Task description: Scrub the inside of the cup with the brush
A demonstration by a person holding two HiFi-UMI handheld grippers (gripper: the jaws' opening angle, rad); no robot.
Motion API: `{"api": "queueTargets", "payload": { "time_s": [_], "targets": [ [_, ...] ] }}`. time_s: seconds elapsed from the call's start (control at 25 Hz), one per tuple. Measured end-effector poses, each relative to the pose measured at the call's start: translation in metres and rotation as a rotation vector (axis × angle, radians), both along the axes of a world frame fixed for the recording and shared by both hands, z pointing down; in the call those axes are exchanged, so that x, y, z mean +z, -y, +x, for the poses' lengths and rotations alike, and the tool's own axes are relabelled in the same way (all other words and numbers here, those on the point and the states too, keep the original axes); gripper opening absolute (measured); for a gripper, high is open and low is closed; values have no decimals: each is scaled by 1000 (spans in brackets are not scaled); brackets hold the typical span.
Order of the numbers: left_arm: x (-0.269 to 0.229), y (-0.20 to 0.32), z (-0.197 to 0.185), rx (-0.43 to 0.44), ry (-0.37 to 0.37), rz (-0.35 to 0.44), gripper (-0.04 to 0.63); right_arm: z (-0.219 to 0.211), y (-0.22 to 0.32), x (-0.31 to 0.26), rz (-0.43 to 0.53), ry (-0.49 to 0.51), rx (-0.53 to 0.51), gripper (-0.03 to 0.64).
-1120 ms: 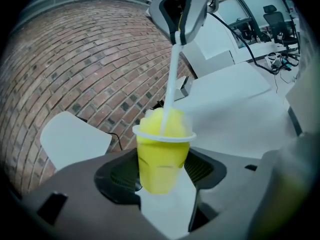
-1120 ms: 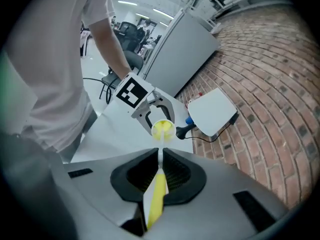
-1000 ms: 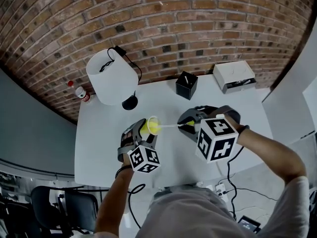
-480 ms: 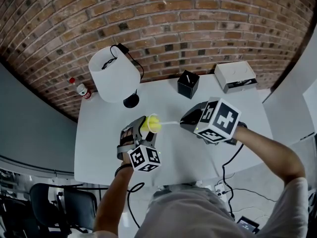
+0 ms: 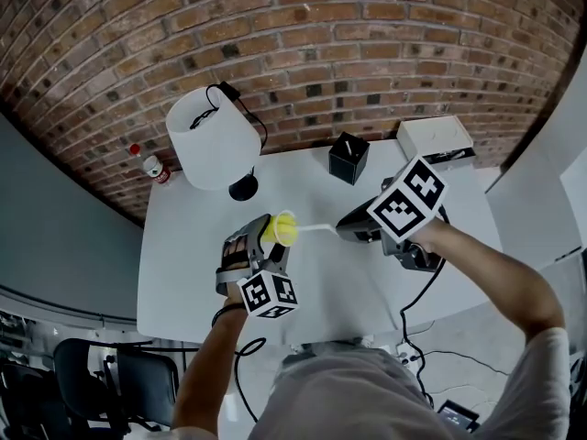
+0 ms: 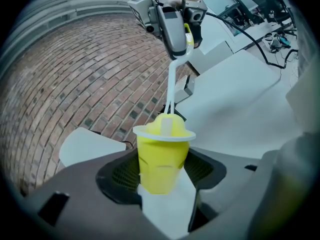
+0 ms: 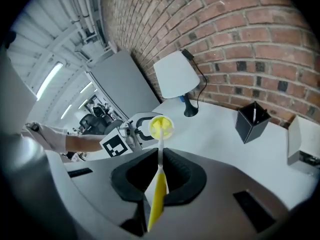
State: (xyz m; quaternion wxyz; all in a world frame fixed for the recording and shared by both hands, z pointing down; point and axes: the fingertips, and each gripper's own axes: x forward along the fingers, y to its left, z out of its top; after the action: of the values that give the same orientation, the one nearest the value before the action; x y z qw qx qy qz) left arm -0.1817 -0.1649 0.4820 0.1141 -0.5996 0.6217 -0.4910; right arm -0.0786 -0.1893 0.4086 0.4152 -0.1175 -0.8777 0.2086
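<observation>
My left gripper (image 5: 266,242) (image 6: 162,176) is shut on a small yellow cup (image 5: 280,230) (image 6: 161,156) (image 7: 161,127), held above the white table (image 5: 312,282) with its mouth tipped toward the right gripper. The right gripper (image 5: 353,230) (image 7: 159,176) is shut on the yellow handle of a brush (image 7: 158,194). The brush's thin white stem (image 5: 315,228) (image 6: 171,86) reaches across into the cup, and its head sits inside the mouth. In the left gripper view the right gripper (image 6: 172,19) hangs above the cup.
A white lamp (image 5: 209,136) stands at the table's back left, a black box (image 5: 348,157) at back centre, a white box (image 5: 435,140) at back right. A bottle (image 5: 151,166) sits at the far left edge. Brick wall behind; cables hang off the near right edge.
The right gripper has rolled about its own line, so its marker cube swung from below the hand up to its top. The cup, the brush stem and the left gripper have stayed put.
</observation>
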Motion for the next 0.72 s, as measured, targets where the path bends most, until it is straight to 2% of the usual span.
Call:
{"api": "queueTargets", "payload": {
  "time_s": [0.28, 0.36, 0.52, 0.72],
  "targets": [
    [-3, -2, 0, 2, 31, 15, 278, 2, 2, 3, -250, -24, 97, 25],
    [-3, -2, 0, 7, 37, 16, 278, 3, 2, 3, -279, -22, 110, 25],
    [1, -3, -1, 3, 31, 10, 278, 5, 4, 1, -201, -22, 75, 25],
    [9, -8, -17, -45, 4, -4, 278, 11, 11, -9, -108, -14, 24, 25]
  ]
}}
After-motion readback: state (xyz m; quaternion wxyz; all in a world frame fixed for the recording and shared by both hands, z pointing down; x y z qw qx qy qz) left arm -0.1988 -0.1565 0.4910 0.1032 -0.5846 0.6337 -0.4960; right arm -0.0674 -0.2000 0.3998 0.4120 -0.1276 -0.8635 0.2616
